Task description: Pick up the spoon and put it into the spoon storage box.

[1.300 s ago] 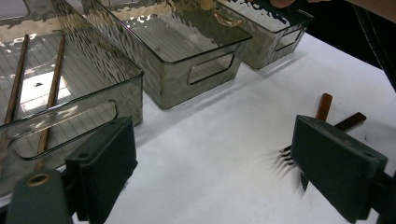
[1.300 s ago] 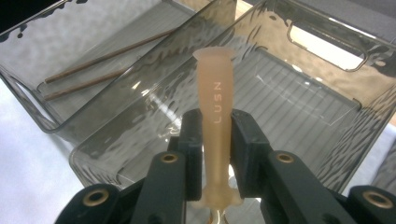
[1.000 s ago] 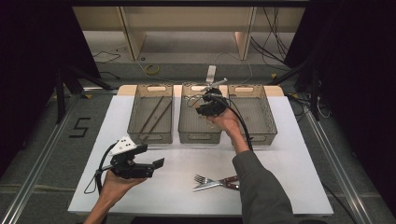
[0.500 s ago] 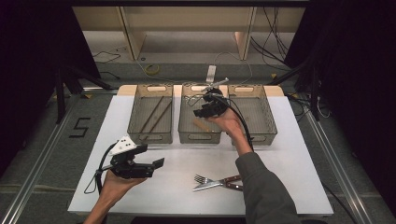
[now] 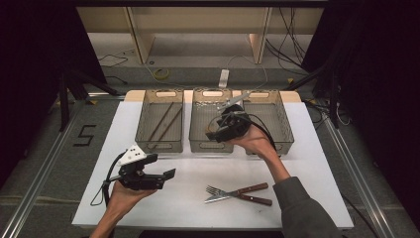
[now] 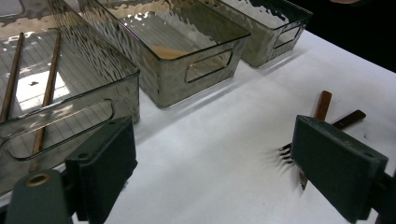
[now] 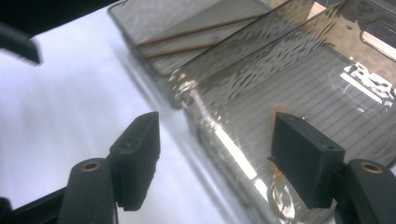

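The fork (image 5: 218, 191) and knife (image 5: 245, 195) lie crossed on the white table (image 5: 317, 163), near the middle bin (image 5: 212, 147); both are stiff, thin and slippery, so grip the wooden handles. Right gripper (image 5: 214, 135), over that bin, has just been opening and holds nothing; left gripper (image 5: 171, 173) stands open and empty

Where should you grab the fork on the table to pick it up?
Best by its brown wooden handle, coming straight down from above. The fork lies flat on the white table, crossed with the knife, so the handle's far end, away from the crossing, probably gives the jaws the clearest room.
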### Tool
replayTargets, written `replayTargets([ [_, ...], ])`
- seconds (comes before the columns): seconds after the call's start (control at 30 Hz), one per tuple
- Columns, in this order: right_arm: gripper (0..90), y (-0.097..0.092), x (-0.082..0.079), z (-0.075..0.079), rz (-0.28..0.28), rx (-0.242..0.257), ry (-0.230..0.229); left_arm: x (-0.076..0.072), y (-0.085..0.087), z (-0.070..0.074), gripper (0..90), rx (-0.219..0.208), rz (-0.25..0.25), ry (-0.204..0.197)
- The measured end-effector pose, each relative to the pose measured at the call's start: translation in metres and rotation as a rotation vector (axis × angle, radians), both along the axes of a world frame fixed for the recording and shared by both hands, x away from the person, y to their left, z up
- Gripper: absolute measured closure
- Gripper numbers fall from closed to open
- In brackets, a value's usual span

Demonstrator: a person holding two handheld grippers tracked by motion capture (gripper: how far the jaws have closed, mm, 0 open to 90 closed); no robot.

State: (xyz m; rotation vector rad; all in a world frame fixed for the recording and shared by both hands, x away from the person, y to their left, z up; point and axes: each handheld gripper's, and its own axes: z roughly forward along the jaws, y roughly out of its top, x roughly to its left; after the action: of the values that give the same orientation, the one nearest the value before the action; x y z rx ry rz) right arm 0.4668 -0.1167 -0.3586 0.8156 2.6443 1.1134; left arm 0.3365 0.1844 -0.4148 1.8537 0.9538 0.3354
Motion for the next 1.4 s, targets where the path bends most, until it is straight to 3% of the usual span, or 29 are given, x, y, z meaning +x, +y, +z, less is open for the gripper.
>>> replayTargets([
  [0.23,31.6,-0.015,-0.025,-0.002,0.047,-0.031,-0.011,0.001,0.000,0.000,13.3,-0.002,0.003,0.001],
  [0.5,30.6,-0.037,-0.047,-0.015,0.074,-0.079,0.005,0.001,0.000,0.000,13.3,-0.001,0.003,0.000],
  [0.67,30.7,-0.051,-0.058,-0.024,0.077,-0.075,0.019,0.000,0.000,0.000,13.3,-0.003,0.003,-0.008],
  [0.97,28.0,-0.066,-0.068,-0.034,0.073,-0.123,0.028,0.000,0.000,0.000,13.3,-0.001,-0.001,-0.005],
  [1.4,27.9,-0.067,-0.077,-0.044,0.131,-0.195,0.043,-0.001,0.001,0.000,13.3,-0.003,-0.001,-0.006],
])
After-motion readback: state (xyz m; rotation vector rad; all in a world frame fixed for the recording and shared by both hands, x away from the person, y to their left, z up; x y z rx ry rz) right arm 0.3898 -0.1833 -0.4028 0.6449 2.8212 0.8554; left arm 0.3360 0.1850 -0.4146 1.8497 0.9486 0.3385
